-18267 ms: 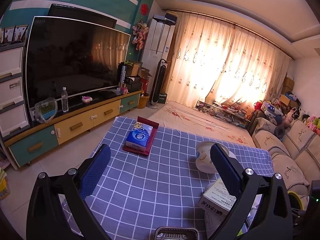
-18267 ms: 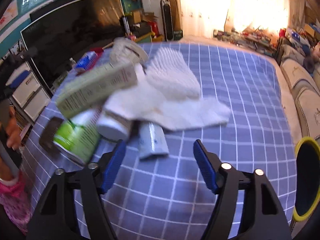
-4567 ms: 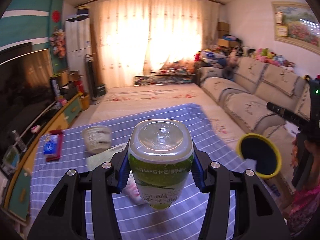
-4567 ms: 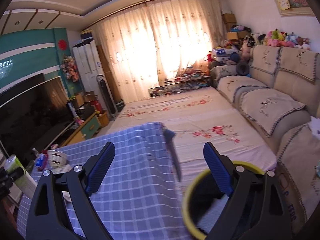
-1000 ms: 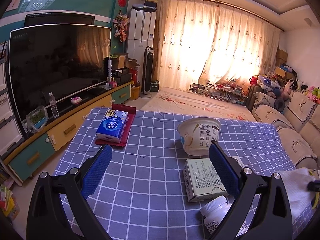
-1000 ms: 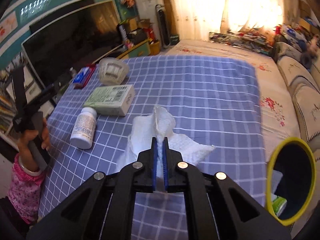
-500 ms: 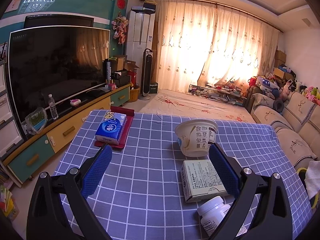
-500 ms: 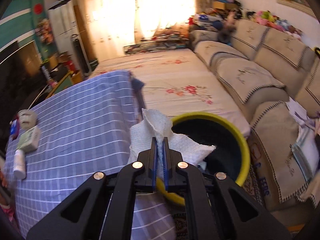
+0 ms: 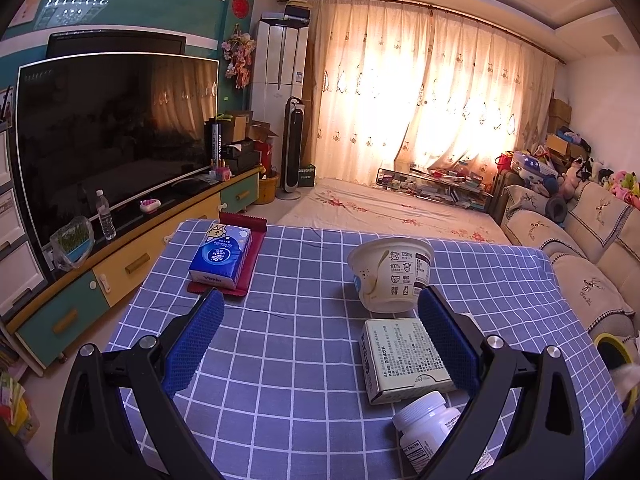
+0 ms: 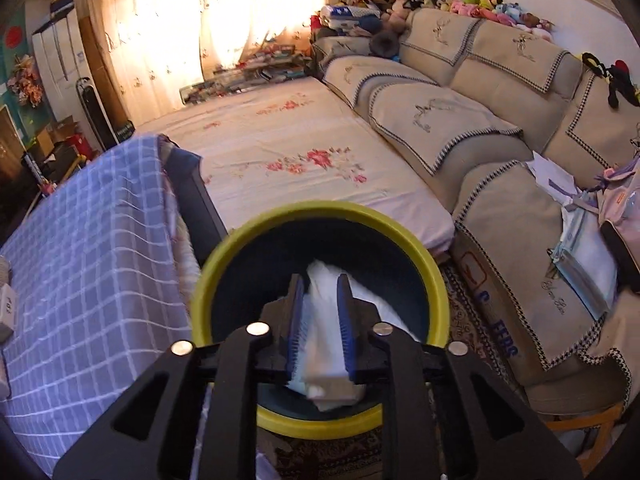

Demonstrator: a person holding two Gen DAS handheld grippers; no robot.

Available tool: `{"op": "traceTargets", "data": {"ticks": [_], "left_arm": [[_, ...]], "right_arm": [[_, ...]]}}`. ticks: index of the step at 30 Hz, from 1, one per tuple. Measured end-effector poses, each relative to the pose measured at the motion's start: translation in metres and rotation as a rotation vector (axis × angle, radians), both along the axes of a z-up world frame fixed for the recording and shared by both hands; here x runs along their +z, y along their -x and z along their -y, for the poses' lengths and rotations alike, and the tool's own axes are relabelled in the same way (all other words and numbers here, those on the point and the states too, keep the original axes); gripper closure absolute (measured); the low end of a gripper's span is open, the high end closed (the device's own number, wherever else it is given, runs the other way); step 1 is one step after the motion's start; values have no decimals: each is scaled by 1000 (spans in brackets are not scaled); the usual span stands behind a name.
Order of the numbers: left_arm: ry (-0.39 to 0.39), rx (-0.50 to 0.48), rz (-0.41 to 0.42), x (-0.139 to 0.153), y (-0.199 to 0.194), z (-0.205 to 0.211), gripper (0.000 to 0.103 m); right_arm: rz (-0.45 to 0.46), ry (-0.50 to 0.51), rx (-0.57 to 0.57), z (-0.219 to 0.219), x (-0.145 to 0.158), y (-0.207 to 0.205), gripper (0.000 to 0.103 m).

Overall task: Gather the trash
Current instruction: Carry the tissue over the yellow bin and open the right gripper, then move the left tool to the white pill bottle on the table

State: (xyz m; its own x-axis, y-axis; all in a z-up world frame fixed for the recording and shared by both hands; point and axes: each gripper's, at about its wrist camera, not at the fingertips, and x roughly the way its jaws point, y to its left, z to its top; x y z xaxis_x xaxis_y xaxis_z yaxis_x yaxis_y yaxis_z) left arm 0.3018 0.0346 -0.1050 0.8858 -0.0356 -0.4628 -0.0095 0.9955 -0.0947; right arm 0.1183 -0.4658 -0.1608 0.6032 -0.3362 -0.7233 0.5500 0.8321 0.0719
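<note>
right hand-held gripper gripping white cloth, hovering over yellow bin for dropping | left hand-held gripper waiting wide apart above surface

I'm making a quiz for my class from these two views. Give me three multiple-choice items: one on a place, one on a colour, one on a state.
1. Where is the white paper towel?
A. flat on the table
B. over the bin, between the right gripper's fingers
C. on the sofa

2. What colour is the bin rim?
A. yellow
B. red
C. white

3. How is the left gripper?
A. shut on the bottle
B. shut on the box
C. open, holding nothing

Key: B, the towel sits between the right gripper fingers above the bin; A, the rim is yellow; C, its fingers are spread apart above the table.
</note>
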Motion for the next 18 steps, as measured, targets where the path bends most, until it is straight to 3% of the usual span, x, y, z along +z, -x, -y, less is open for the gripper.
{"op": "traceTargets", "data": {"ticks": [8,12,14,18], "left_arm": [[-11,-14,6,2,1,4,7],[-15,-27,-3,2,3,9,7],[-18,-17,-17,2,5,13,7],[53,-64,-127,-2,13,31,7]], "right_arm": [[270,-10,210,-81,58,-45,67],[379,-11,318,-124,65,-76,66],[374,-1,344,-139,62,-84,66],[329,16,386,-148,47,-87,56]]}}
